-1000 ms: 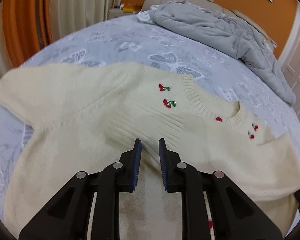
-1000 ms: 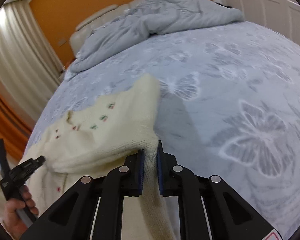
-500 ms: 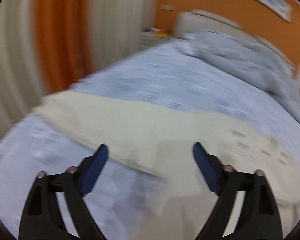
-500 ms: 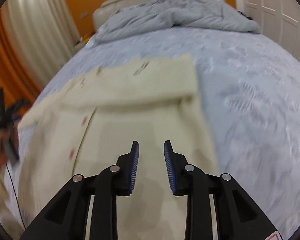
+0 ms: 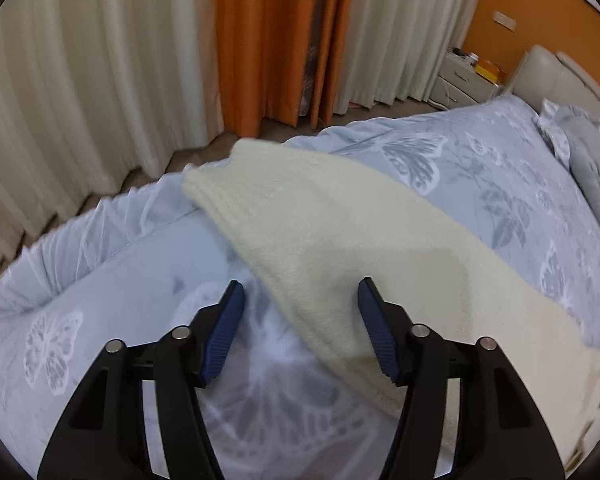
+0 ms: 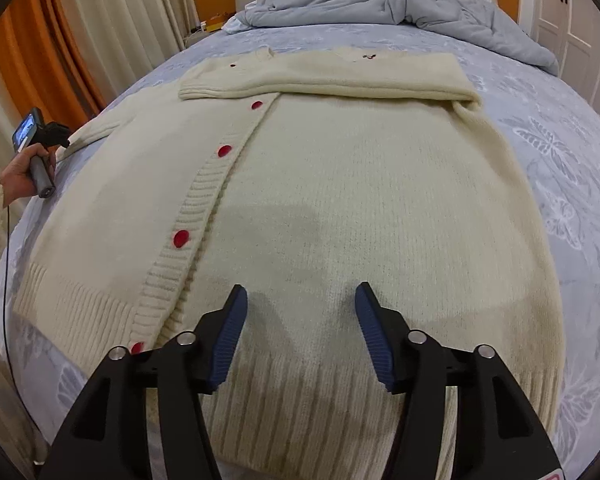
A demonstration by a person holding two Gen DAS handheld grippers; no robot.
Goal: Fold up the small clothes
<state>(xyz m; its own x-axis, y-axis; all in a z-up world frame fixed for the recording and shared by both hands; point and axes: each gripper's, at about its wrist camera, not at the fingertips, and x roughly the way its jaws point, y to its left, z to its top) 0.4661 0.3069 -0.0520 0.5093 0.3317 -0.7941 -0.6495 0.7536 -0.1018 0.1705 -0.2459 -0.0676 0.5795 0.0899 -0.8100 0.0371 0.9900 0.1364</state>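
A cream knitted cardigan [image 6: 340, 184] with red buttons lies flat on the bed, front up. Its right sleeve [image 6: 324, 80] is folded across the chest. Its left sleeve [image 5: 332, 224] stretches out toward the bed's left edge. My left gripper [image 5: 300, 320] is open and empty, just above that sleeve, with the sleeve's lower edge between its jaws. My right gripper [image 6: 300, 320] is open and empty above the cardigan's hem. The left gripper also shows in the right wrist view [image 6: 40, 140], held in a hand at the left sleeve's cuff.
The bed has a pale blue butterfly-print sheet [image 6: 560, 152]. A grey duvet [image 6: 380, 4] is bunched at the headboard. Cream and orange curtains [image 5: 260, 40] hang beyond the bed's left edge, with a nightstand [image 5: 468, 80] by the headboard.
My right gripper let go of the right sleeve, now folded over the chest, opened and drew back to the hem. My left gripper opened and swung left to the outstretched left sleeve.
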